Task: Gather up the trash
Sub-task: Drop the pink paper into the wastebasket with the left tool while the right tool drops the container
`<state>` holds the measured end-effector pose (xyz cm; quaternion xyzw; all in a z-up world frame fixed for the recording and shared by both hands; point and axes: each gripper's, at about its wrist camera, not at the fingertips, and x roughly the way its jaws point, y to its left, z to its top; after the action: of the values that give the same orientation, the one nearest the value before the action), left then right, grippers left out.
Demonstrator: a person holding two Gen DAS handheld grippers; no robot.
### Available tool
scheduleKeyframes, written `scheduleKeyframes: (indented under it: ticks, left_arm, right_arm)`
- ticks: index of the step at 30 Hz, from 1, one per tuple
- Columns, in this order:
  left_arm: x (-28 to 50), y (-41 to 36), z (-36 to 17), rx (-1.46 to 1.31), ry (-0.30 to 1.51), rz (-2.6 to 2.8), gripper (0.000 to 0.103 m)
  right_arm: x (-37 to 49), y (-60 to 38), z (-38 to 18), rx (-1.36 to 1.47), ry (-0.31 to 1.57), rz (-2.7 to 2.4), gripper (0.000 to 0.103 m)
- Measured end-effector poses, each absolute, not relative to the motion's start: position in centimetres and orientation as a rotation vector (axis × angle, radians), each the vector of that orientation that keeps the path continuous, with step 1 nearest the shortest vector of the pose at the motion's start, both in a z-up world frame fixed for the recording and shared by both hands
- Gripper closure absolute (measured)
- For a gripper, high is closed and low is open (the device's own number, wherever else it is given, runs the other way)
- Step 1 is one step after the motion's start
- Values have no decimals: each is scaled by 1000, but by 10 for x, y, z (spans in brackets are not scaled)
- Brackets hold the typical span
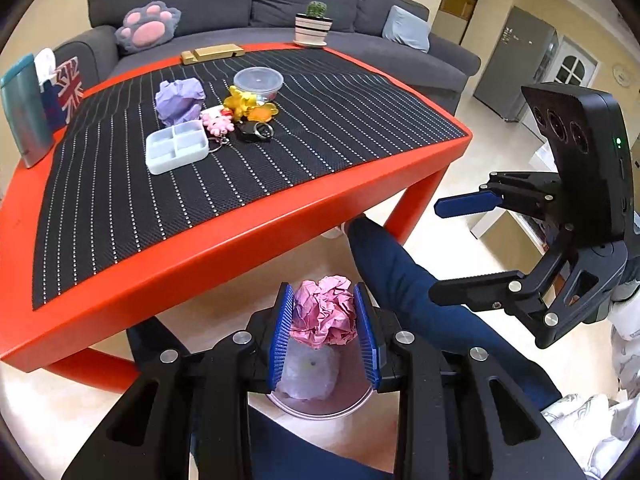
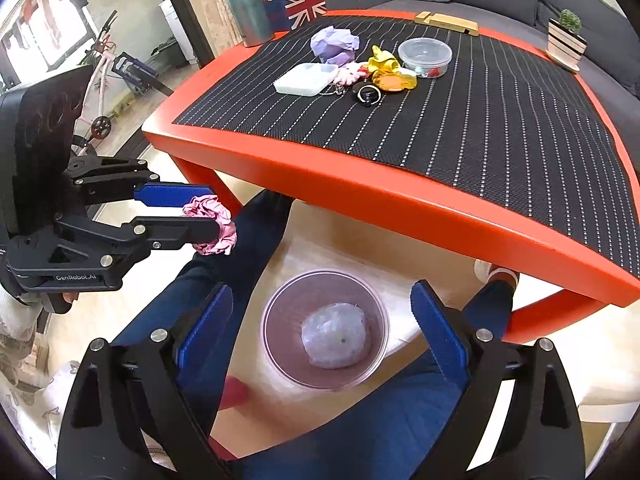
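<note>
Pink crumpled paper ball [image 1: 323,311] sits squeezed in the left gripper [image 1: 325,332] jaws, light and soft. Right gripper [image 2: 322,334] jaws stand wide, empty. Grab the far purple crumpled paper ball [image 2: 335,45] on the bench round its middle.

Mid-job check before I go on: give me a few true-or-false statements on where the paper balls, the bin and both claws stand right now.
1. The left claw is shut on the pink paper ball. True.
2. The right claw grips a purple paper ball. False: its jaws stand open with nothing between them.
3. The bin on the floor already holds a pale wad. True.
4. The table has no crumpled paper left. False: a purple paper ball lies on the mat beside the divided tray.
5. The pink paper ball is already in the bin. False: it is held above it.
</note>
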<state>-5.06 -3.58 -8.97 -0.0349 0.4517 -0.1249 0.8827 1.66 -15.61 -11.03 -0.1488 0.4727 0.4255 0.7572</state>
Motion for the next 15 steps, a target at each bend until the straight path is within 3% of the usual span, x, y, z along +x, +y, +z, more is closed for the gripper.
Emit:
scheduleKeyframes:
  ticks: [6, 7, 9, 10, 15]
  left_arm:
    - [-51, -43, -86, -69, 937, -290, 66]
    - [-51, -44, -86, -70, 937, -292, 61]
    - [-51, -44, -85, -73, 931, -286, 21]
    - [-51, -43, -85, -80, 926, -287, 14]
    - [-50, -40, -85, -97, 922, -272, 9]
  right_arm:
    - [19, -162, -104, -316, 1018, 913, 14]
    - [19, -163, -103, -316, 1016, 912, 14]
    - [20, -164, -102, -314, 1014, 911, 14]
    - [20, -165, -101, -313, 1012, 909, 14]
    - [21, -168, -101, -310, 1013, 900, 14]
